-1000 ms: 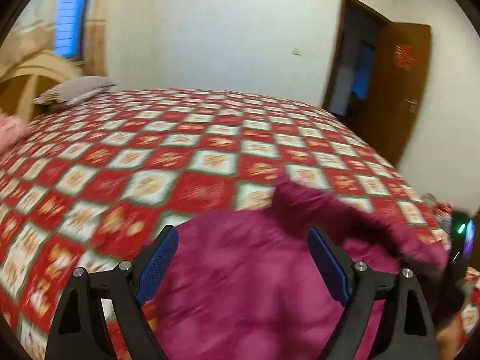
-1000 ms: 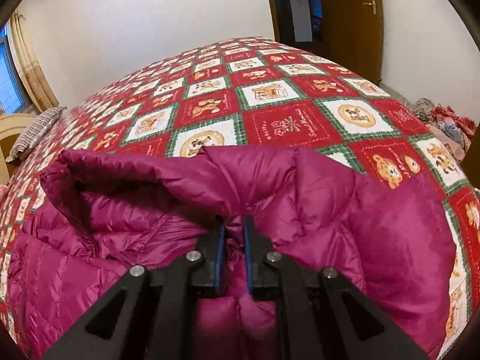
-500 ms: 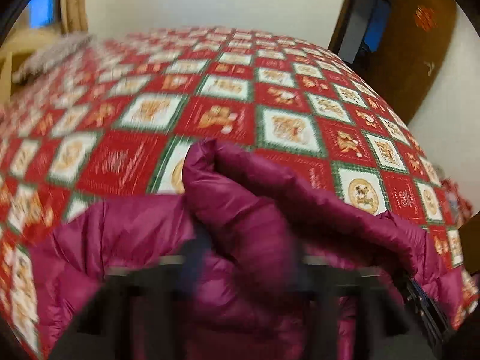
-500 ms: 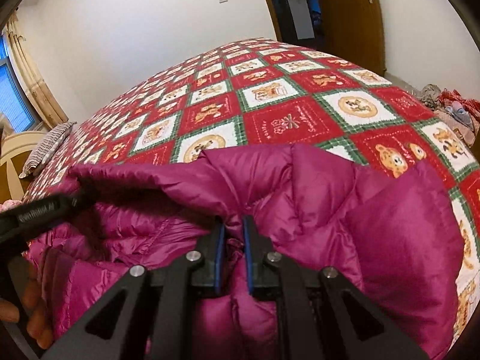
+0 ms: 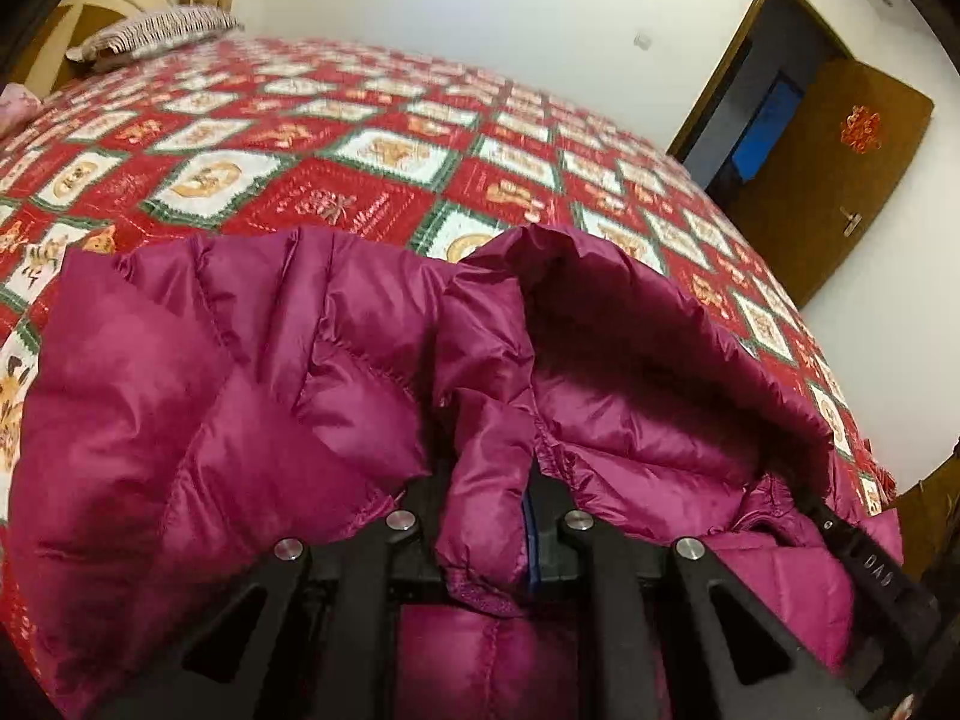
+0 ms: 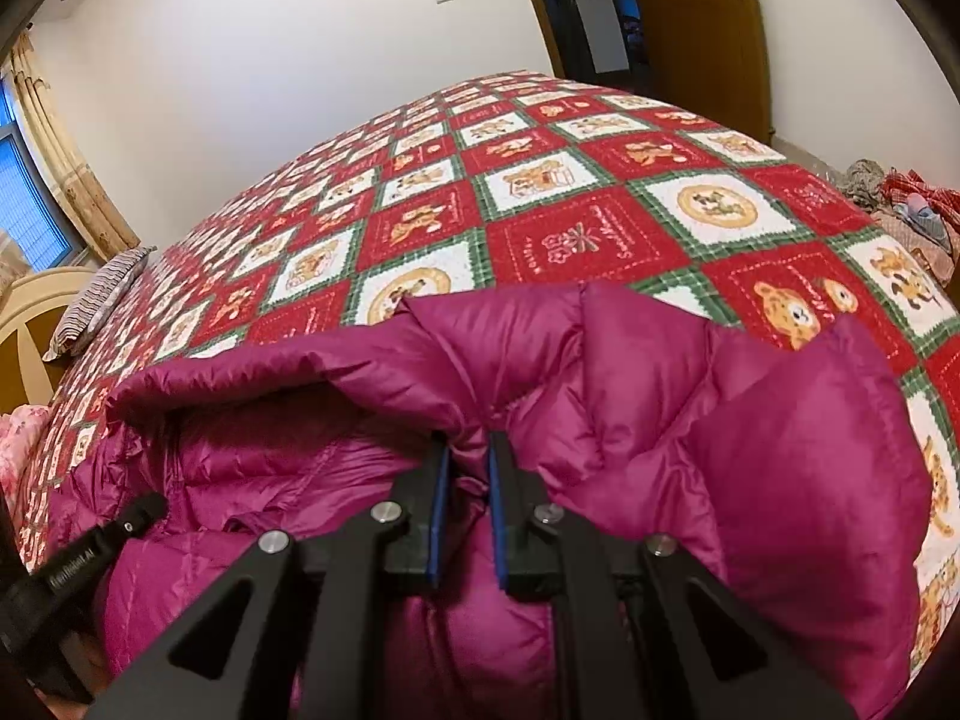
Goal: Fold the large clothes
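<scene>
Nearest, the left hand-held gripper [image 5: 486, 516] has just closed its jaws and pinches a puffy fold of the magenta down jacket [image 5: 252, 396]; the right hand-held gripper [image 6: 468, 498] pinches another fold, probably to lift both sides evenly. The slick quilted jacket lies on the bed's near edge. Beyond spreads the red checked bedspread [image 6: 540, 192].

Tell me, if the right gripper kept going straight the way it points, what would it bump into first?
The right gripper is already shut on the puffy purple jacket, so more jacket comes first. Beyond that is probably the red patchwork bedspread, though depth is unclear.
</scene>
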A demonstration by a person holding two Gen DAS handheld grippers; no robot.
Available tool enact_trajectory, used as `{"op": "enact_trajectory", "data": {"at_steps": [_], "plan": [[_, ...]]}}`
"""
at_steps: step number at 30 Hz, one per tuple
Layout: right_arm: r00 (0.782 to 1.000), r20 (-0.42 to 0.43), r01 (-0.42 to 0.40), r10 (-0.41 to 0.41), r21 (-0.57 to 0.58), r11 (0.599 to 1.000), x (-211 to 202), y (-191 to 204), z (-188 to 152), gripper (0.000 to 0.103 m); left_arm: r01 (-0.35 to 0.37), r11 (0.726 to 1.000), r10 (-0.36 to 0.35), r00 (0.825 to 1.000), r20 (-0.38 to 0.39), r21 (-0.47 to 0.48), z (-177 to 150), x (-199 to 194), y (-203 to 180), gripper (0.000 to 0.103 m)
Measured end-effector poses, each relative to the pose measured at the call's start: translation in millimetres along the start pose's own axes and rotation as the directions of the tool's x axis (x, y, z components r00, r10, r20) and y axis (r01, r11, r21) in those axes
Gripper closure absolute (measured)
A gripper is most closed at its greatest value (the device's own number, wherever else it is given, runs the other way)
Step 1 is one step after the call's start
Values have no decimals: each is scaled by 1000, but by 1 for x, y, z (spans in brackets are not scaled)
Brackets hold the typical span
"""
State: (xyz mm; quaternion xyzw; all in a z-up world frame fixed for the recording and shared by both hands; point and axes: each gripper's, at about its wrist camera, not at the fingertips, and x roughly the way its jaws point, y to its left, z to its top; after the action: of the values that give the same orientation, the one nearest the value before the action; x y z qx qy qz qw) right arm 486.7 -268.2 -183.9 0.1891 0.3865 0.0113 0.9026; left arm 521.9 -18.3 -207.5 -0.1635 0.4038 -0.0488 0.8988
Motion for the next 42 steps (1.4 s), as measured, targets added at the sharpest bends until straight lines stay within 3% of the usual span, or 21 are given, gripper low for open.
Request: {"op": "enact_trajectory", "data": {"at_steps": [4,6,8,9,12,17,21,22,25,27,29,31,33,35,37,40,42], "plan": [[998,1,-66,66,92,994,-17,-18,12,85,48,998,-47,999,11,-47,-1,0,9,85],[996,89,10,-22,133,991,-46,-28,21,78,55,997,-54,998,13,-50,0,0,10,85],[974,164,134,-159,156,979,-75,-31,33,78,51,998,-50,999,16,-46,0,0,9,85],[970,177,139,-166,155,978,-83,-27,39,78,48,998,-48,999,17,-43,0,-1,7,85],[992,91,82,-88,70,994,-70,7,62,78,56,997,-55,998,21,-46,-1,-2,8,85],[998,-56,33,-28,87,996,-16,51,67,78,67,996,-66,998,24,-54,-2,-2,11,85],[976,-197,91,-93,-15,996,30,66,32,78,103,992,-102,995,22,-75,-1,-2,17,85],[975,-198,94,-99,-38,995,31,63,24,78,118,989,-117,993,23,-85,-1,-2,19,84],[986,-102,108,-130,-197,974,26,72,7,78,138,986,-136,990,22,-90,-1,-8,20,83],[986,-51,142,-161,-268,953,24,80,-4,78,112,993,-112,994,7,-25,0,-21,12,82],[982,-30,169,-186,-296,940,24,84,-8,78,83,995,-85,995,49,46,0,-47,5,82],[979,-16,190,-205,-314,930,25,87,-6,77,96,993,-103,989,104,74,8,-72,1,80],[976,-3,205,-218,-328,922,27,89,-6,77,114,990,-125,981,150,83,27,-89,-6,72],[974,4,213,-224,-332,919,27,90,-5,77,112,989,-127,975,181,93,52,-96,-20,44],[975,8,212,-222,-329,920,26,90,-4,77,98,991,-114,974,196,91,79,-88,-36,28],[976,9,208,-216,-324,923,26,90,-4,77,33,991,-57,981,183,130,96,-59,-53,28],[977,11,204,-211,-320,925,25,89,-5,77,-40,985,19,992,128,166,97,-27,-60,28]]}}
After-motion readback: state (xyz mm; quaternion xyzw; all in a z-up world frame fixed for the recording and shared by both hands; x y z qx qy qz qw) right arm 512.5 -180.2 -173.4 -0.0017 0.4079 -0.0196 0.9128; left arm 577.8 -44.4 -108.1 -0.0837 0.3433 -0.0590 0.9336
